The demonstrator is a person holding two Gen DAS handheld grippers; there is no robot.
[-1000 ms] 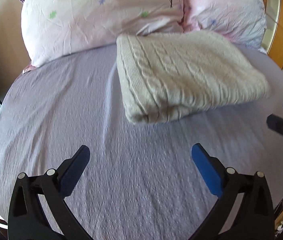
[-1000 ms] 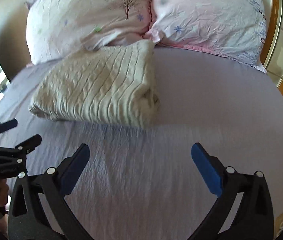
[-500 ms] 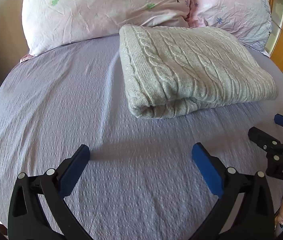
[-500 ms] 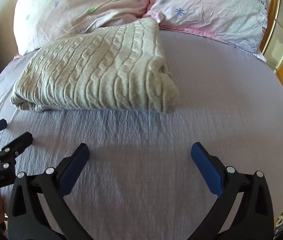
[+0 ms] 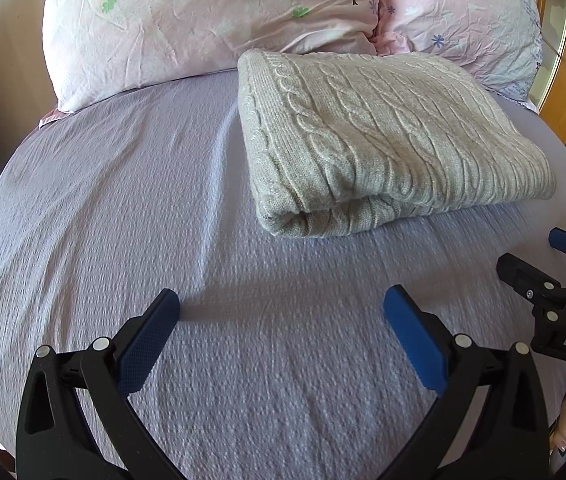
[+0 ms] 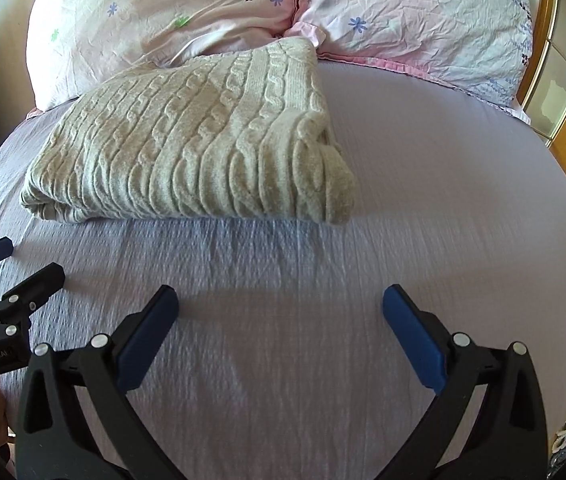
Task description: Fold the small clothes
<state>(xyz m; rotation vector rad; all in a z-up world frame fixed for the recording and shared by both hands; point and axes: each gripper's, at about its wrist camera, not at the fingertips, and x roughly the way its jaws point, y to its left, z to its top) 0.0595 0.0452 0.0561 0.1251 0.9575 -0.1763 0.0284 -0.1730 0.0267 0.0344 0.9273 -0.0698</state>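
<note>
- Cable-knit sweater (image 5: 387, 136), pale grey-beige, is seen folded into a thick rectangular bundle, laid flat on the lilac bed sheet (image 5: 131, 208).
- In L wrist view the sweater is located at approx. 1 o'clock from the L gripper (image 5: 281, 314); a rolled fold edge is presented toward the camera.
- In R wrist view the same sweater (image 6: 203, 140) is located at approx. 11 o'clock from the R gripper (image 6: 281, 312).
- Far edge of the sweater is noted touching, or just short of, two pink floral pillows (image 5: 211, 20) at 12 o'clock; which of the two cannot be told.
- L gripper: jaws are spread wide, blue pads (image 5: 147, 344) well apart, nothing held. Only sheet is seen between them.
- R gripper: jaws likewise spread wide, nothing gripped, bare sheet (image 6: 423, 184) between pads (image 6: 413, 336).
- Both grippers are held near the sheet and well apart from the sweater; no contact w/ fabric is observed.
- R gripper is also visible at 3 o'clock in L view (image 5: 531, 258), jaws apart; L gripper at 9 o'clock in R view (image 6: 23, 264).
- Wooden frame w/ glass panels (image 6: 563, 80) is noted at 2 o'clock beyond the bed.
- Sheet surface is lightly wrinkled nr. the sweater's front edge.
</note>
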